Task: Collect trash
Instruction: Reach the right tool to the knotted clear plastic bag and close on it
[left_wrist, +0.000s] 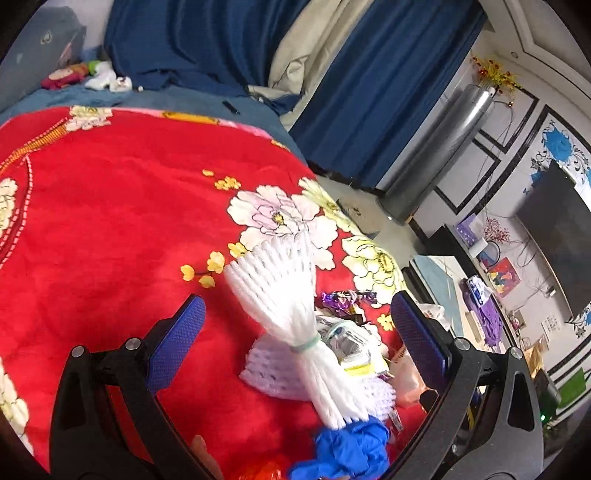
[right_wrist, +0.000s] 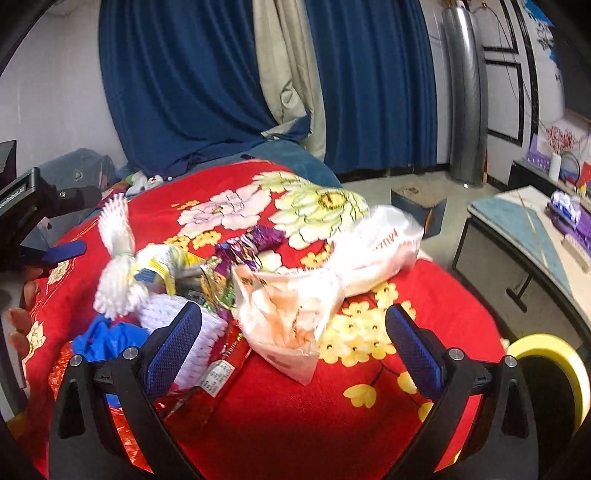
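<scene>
A heap of trash lies on a red flowered blanket. In the left wrist view a white foam fruit net, tied at its middle with a green band, stands between the open jaws of my left gripper, with a blue glove below and purple candy wrappers behind. In the right wrist view my right gripper is open around a pale plastic bag; the foam net, the blue glove and purple wrappers lie to the left. Neither gripper holds anything.
Blue curtains hang behind the bed. A low table with purple items stands right. A yellow-rimmed bin sits at the bed's lower right. A silver floor unit stands by the wall. Toys lie at the bed's far end.
</scene>
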